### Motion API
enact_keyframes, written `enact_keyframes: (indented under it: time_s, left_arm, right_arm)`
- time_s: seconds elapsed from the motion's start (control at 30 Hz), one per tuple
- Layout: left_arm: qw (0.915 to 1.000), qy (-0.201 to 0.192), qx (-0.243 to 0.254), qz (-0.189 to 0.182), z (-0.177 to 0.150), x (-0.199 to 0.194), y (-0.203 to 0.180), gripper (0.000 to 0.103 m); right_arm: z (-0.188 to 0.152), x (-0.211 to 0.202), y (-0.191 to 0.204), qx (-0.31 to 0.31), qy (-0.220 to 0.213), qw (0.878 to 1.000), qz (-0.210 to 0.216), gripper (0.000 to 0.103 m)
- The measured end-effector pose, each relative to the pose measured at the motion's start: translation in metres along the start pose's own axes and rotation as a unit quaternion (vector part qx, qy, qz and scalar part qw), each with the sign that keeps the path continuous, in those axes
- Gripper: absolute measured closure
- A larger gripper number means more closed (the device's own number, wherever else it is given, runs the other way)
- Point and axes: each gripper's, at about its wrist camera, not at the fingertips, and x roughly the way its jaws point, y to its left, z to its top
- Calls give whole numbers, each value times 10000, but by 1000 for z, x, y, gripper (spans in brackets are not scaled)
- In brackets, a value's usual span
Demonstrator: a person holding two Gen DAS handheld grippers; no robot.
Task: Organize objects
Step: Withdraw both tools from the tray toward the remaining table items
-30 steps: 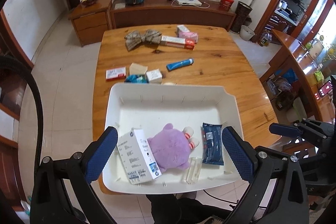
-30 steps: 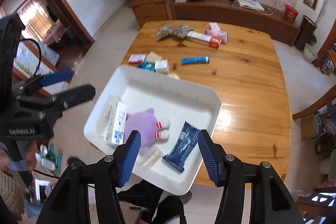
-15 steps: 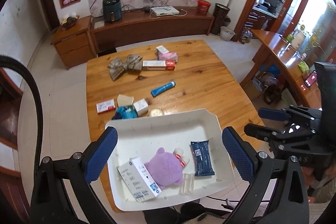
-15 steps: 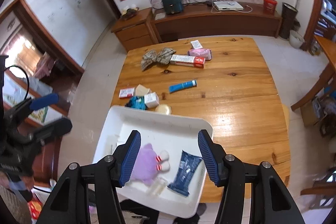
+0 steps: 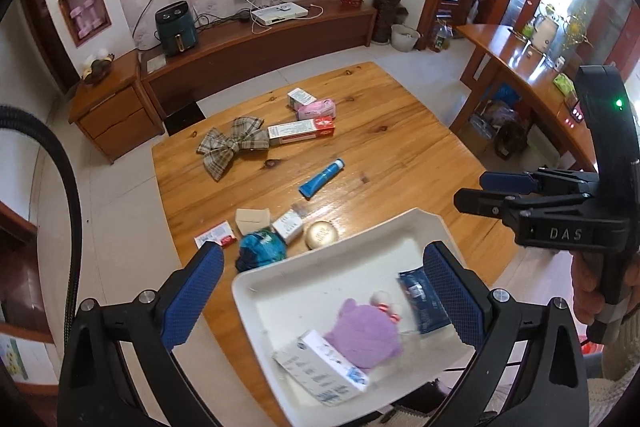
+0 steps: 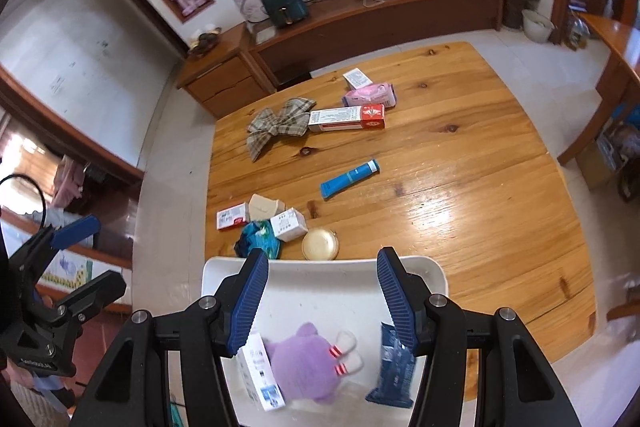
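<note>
Indoors, over a wooden table (image 5: 400,131) in a living room, with a dark television on the far wall. Held the left gripper (image 5: 322,263) above a white tray (image 5: 320,287), jaws spread wide, nothing between the blue pads. Held the right gripper (image 6: 320,259) above the same tray, jaws parted less widely, likewise gripping nothing. Caught each gripper in the other's view too, off to the side and clear of everything on the table, with a hand (image 5: 592,287) wrapped round the right one's handle.

Found the tray at the near edge of the table. Lying inside it, towards its near side: a white printed box (image 6: 256,367), a purple plush toy (image 6: 304,359) touching that box, and a dark blue packet (image 6: 394,367) a little apart on the right.

Noted, just beyond the tray's far rim, a tight cluster: a round gold tin (image 6: 320,243), a teal bundle (image 6: 258,237), a small white carton (image 6: 288,225), a beige box (image 6: 266,207) and a red-and-white pack (image 6: 232,217).

Spotted a blue tube (image 6: 348,179) alone mid-table. Farther back lay a plaid bow (image 6: 280,127) touching a long red-and-white box (image 6: 346,118), with a pink packet (image 6: 370,95) and another small white box (image 6: 357,79) just behind.
</note>
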Motion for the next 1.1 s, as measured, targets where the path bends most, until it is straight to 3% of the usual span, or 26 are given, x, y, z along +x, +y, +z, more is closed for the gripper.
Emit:
enact_keyframes:
  time_s: [0.73,1.0,1.1]
  left_arm:
    - [9974,598,360,-177,-12,71,116,3]
    - [9940,836,675,-203,-16,115,156,3]
    - [9886,1020,1094,-159,-21,141,163,3]
  right_arm:
    - [41,109,9,991,543,9922,-519,45]
    - [57,174,-23,1971,964,9748,-396,46]
    - [61,198,-33,2272,1113,9668,-354,47]
